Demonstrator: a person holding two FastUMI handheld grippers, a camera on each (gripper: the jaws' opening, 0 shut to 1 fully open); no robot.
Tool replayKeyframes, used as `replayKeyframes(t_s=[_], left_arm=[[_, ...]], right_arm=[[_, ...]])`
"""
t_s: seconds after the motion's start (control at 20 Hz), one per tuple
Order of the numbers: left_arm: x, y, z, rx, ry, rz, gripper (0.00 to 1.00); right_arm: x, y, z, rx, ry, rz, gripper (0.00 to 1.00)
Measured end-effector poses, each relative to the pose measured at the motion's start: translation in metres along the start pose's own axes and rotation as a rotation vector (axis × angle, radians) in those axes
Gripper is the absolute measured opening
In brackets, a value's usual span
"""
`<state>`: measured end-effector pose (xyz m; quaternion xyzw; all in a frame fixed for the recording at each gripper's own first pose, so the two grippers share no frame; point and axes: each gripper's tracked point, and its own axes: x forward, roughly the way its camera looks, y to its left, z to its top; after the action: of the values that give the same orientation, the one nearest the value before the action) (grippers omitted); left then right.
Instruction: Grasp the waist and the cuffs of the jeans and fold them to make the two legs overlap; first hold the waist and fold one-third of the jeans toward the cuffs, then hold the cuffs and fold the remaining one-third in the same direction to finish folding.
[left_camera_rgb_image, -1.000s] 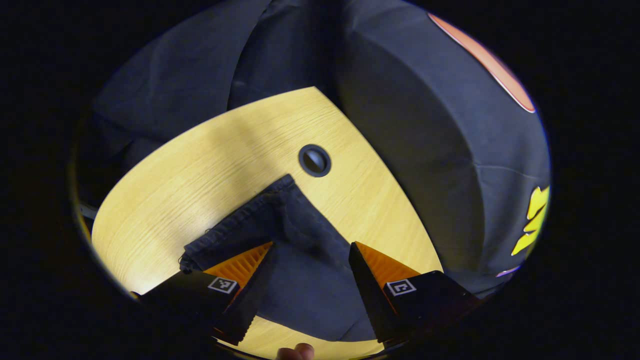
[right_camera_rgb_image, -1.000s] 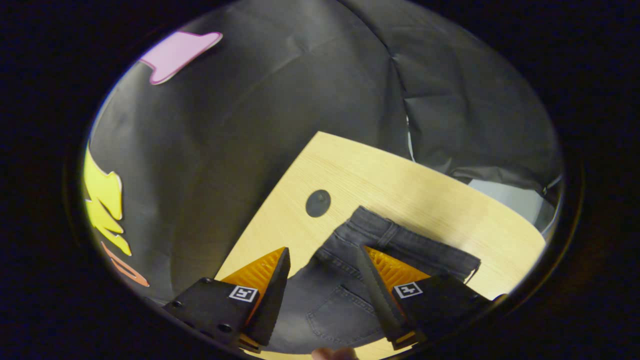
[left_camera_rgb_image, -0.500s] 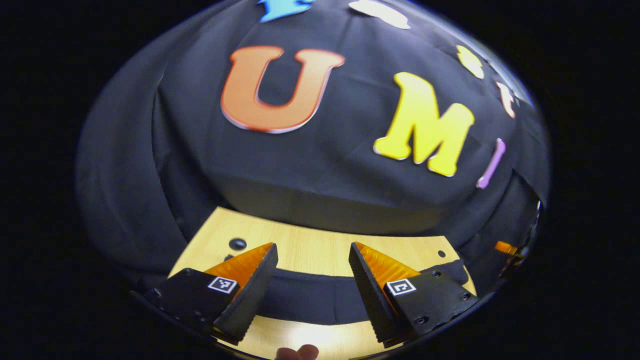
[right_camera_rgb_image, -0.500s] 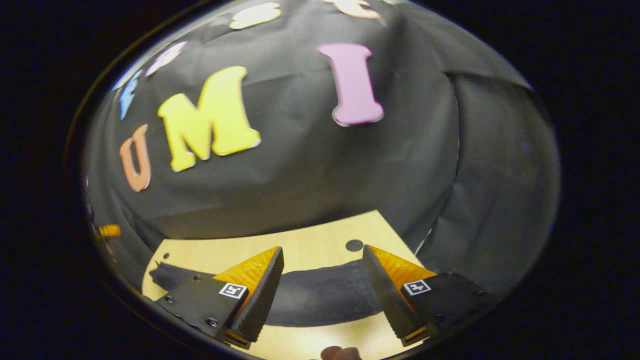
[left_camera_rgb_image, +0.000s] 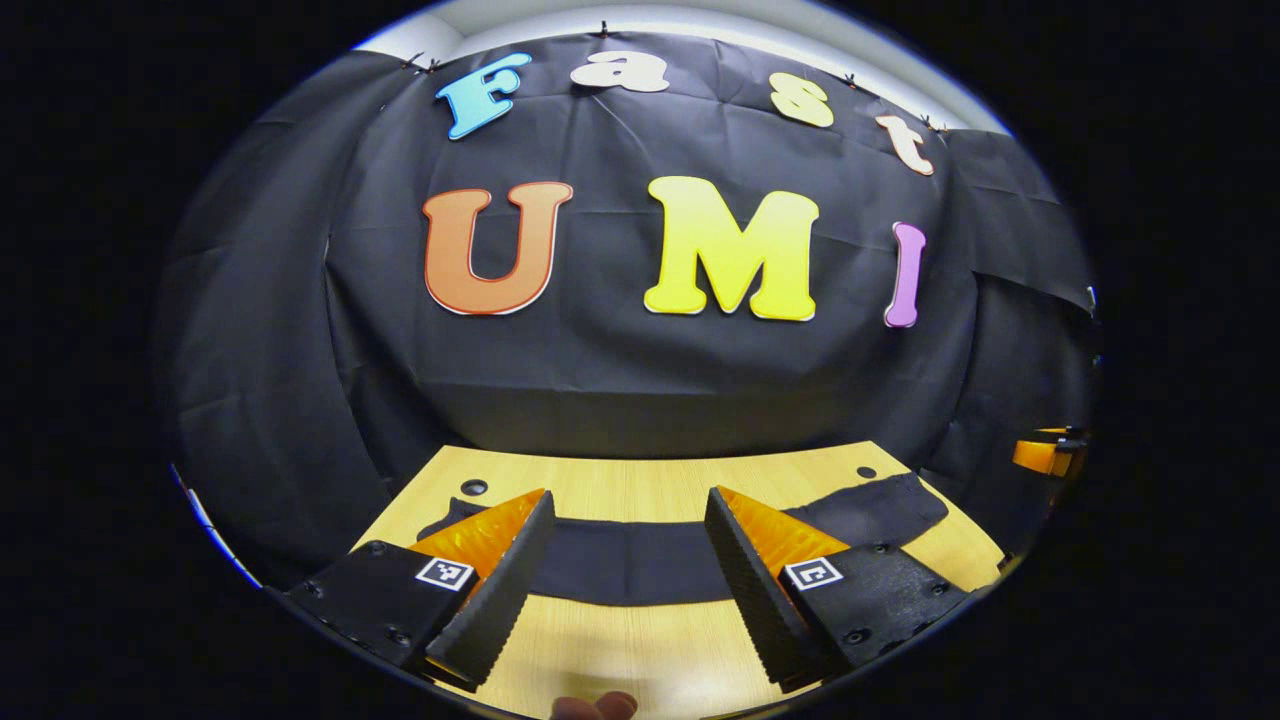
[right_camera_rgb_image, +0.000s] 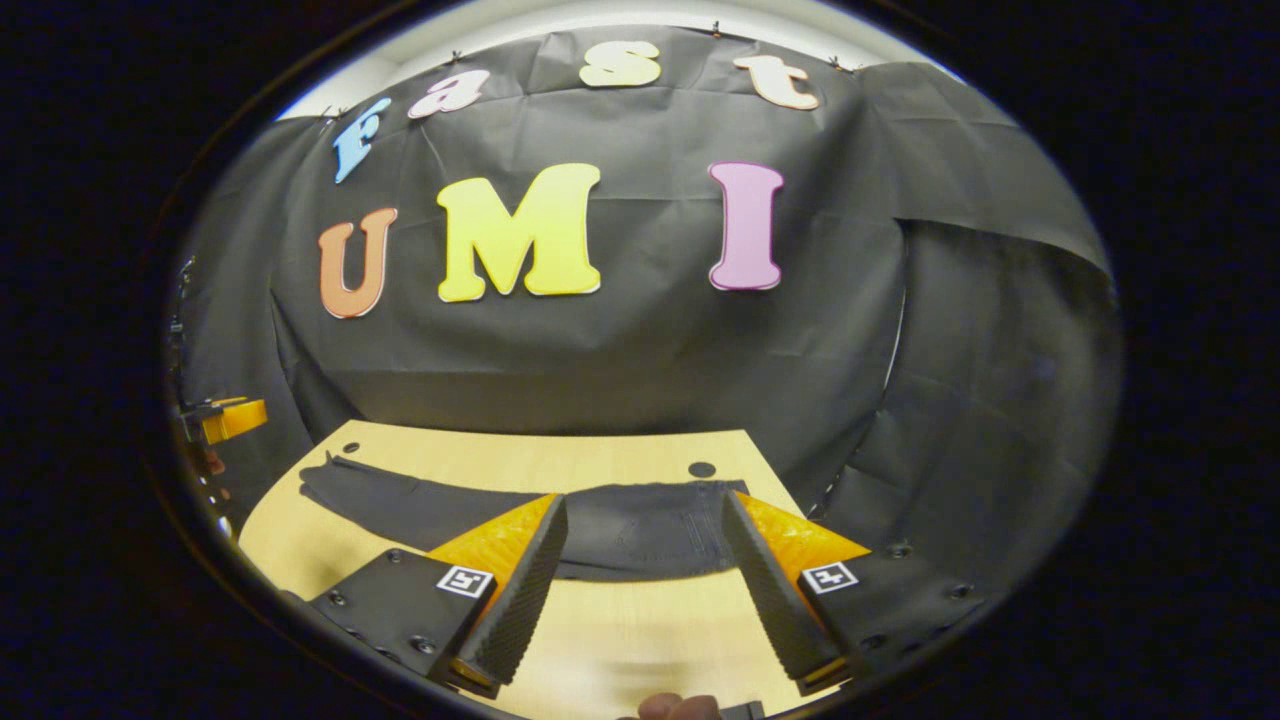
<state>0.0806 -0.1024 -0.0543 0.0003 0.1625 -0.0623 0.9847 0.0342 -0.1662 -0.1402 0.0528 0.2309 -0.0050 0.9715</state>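
Two grippers are mine, and both stand with their jaws spread wide, holding nothing. My left gripper (left_camera_rgb_image: 628, 580) hangs above the near part of the bench (left_camera_rgb_image: 640, 655), level and facing the black cloth wall (left_camera_rgb_image: 620, 370). Through its gap I see the jeans (left_camera_rgb_image: 640, 560) lying flat as one long dark strip across the light wood, running from near the round hole (left_camera_rgb_image: 474, 487) at the far left corner to near a smaller hole (left_camera_rgb_image: 866, 471) at the far right. Its fingers do not touch the denim.

My right gripper (right_camera_rgb_image: 645, 585) hovers likewise over the bench (right_camera_rgb_image: 620, 640), apart from the cloth. In the right gripper view the jeans (right_camera_rgb_image: 640, 535) stretch from a thin leg end at the left to the wider waist part with a back pocket, which sits between my fingers and just short of a dark hole (right_camera_rgb_image: 702, 469) in the wood. A fingertip (right_camera_rgb_image: 668, 706) of the hand holding this gripper peeks in at the bottom edge.
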Motion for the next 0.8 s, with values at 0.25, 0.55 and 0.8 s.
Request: replayKeyframes(t_s=[0.25,0.55,0.8], left_arm=[[0.001,-0.016,-0.012,0.008,0.06,-0.001,0.97],[0.006,-0.028,-0.007,0.011,0.092,0.051,0.97],[0.01,-0.035,-0.009,-0.015,0.14,0.108,0.97]], right_arm=[[0.035,-0.051,-0.039,0.122,0.089,-0.038,0.99],[0.145,-0.131,-0.102,0.33,0.178,-0.115,0.91],[0.236,-0.176,-0.155,0.421,0.251,-0.172,0.98]])
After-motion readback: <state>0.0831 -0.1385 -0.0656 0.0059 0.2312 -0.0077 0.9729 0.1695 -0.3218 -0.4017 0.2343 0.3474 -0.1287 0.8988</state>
